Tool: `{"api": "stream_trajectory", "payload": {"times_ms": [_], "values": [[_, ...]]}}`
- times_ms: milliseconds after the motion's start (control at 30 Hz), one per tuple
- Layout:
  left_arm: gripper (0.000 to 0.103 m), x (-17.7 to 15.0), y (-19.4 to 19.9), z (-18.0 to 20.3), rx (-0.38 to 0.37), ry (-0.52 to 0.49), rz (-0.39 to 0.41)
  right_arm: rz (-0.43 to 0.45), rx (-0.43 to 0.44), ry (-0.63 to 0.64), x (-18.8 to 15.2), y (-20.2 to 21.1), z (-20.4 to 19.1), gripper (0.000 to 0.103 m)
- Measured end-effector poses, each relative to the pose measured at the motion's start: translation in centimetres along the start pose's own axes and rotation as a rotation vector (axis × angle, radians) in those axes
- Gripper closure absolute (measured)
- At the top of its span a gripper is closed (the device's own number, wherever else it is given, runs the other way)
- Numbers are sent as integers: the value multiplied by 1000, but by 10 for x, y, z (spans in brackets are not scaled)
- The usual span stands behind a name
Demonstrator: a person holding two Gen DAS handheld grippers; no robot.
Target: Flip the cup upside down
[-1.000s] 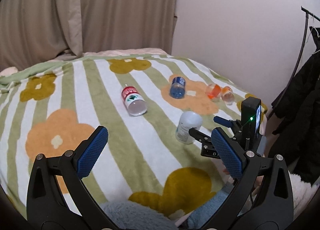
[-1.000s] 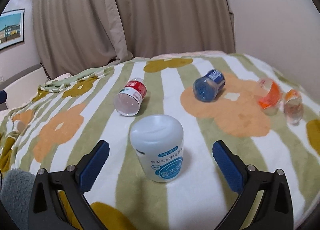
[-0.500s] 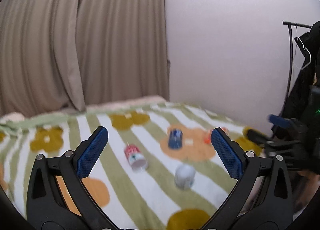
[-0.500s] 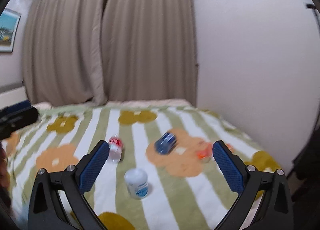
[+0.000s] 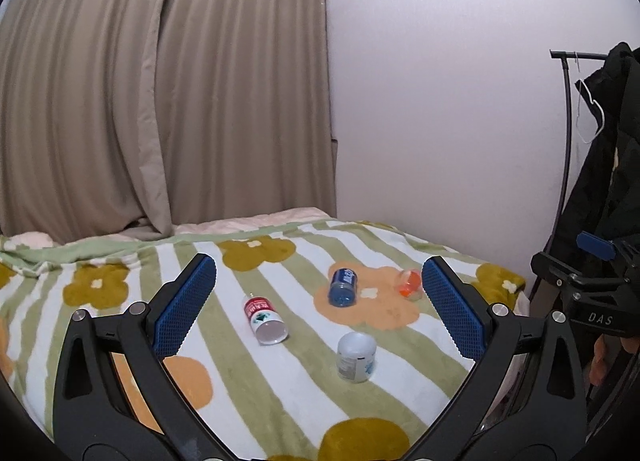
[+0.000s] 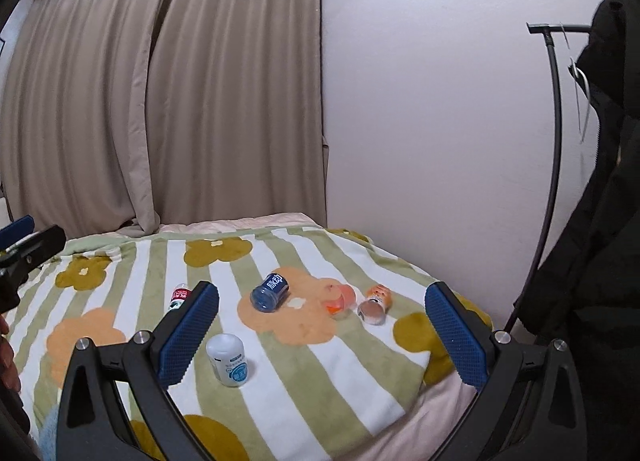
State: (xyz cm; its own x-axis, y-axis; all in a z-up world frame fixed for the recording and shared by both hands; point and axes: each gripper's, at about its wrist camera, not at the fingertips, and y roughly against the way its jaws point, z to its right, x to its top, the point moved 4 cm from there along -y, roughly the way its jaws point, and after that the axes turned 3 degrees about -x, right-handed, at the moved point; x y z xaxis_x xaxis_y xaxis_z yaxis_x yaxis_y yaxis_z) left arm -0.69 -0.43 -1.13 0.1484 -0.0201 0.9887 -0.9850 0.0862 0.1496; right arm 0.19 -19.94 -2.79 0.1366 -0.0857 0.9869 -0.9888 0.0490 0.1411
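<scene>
flip cup upside down: checking the result and standing clear

status. the white cup (image 6: 227, 359) stands on the bed (image 6: 320, 373) with its closed, rounded end up and its printed label inverted. by that evidence the flip is judged complete. in the right wrist view it sits at about 7 o'clock from frame centre; in the left wrist view the same cup (image 5: 356, 357) sits at about 5 o'clock.

claw state. the left claw (image 5: 320, 309) is spread wide and holds nothing. the right claw (image 6: 322, 329) is likewise spread wide and empty. neither touches the cup; both are well apart from it and above the bed.

procedure.
1. confirm that the rim sits flat. the blanket is soft, so a cup set down on a fold may lean. the contact line is too small to judge here.
2. keep both claws fully spread while moving away, so that no pad brushes the cup.
3. if a correction is needed, approach from above with the pads at opposite sides of the wall, close lightly, lift, and set down on a flatter patch.

nearby items. a red-labelled bottle (image 5: 264, 319) lies at 11 o'clock from the cup, a blue cup (image 5: 342, 287) at 12 o'clock, and an orange cup (image 5: 409, 284) at 1 o'clock, all on their sides. none touches the white cup.
</scene>
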Motion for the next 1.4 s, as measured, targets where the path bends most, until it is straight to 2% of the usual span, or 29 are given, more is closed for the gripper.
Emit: {"api": "stream_trajectory", "payload": {"times_ms": [633, 1400], "values": [[0, -3, 11, 9, -34, 16, -7, 15, -30, -2, 6, 15, 5, 0], [0, -4, 12, 11, -18, 19, -6, 10, -47, -9, 3, 18, 5, 0]]}}
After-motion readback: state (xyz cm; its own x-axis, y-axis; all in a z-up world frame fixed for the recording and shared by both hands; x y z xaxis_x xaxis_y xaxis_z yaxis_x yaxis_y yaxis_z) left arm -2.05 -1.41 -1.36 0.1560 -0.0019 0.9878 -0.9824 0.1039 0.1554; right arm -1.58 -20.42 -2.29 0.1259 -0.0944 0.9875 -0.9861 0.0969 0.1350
